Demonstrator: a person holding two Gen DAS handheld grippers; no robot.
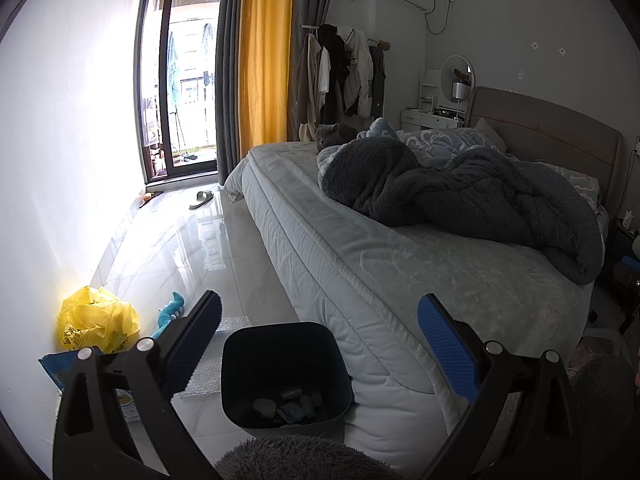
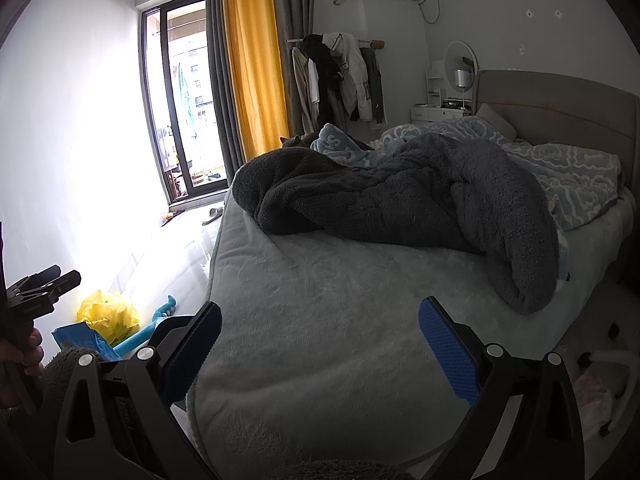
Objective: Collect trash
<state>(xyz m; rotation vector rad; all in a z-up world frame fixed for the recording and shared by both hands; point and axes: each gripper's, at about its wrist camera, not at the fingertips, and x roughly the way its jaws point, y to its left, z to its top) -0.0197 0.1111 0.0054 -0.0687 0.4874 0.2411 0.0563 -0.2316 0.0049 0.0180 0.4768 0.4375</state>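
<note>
A dark bin (image 1: 285,374) stands on the floor against the bed corner, with several pieces of trash at its bottom. My left gripper (image 1: 320,344) is open and empty above it. A crumpled yellow plastic bag (image 1: 96,320) lies by the left wall, with a blue packet (image 1: 60,368) in front of it; both also show in the right wrist view, the bag (image 2: 108,316) and the packet (image 2: 84,340). My right gripper (image 2: 320,344) is open and empty above the bed's near edge. The left gripper's body (image 2: 36,292) shows at that view's left edge.
A bed (image 1: 420,280) with a dark grey blanket (image 1: 460,200) fills the right. A grey cat (image 1: 332,136) sits at its far side. A blue toy (image 1: 172,312) and bubble wrap (image 1: 228,328) lie on the glossy floor. A slipper (image 1: 202,199) lies near the balcony door.
</note>
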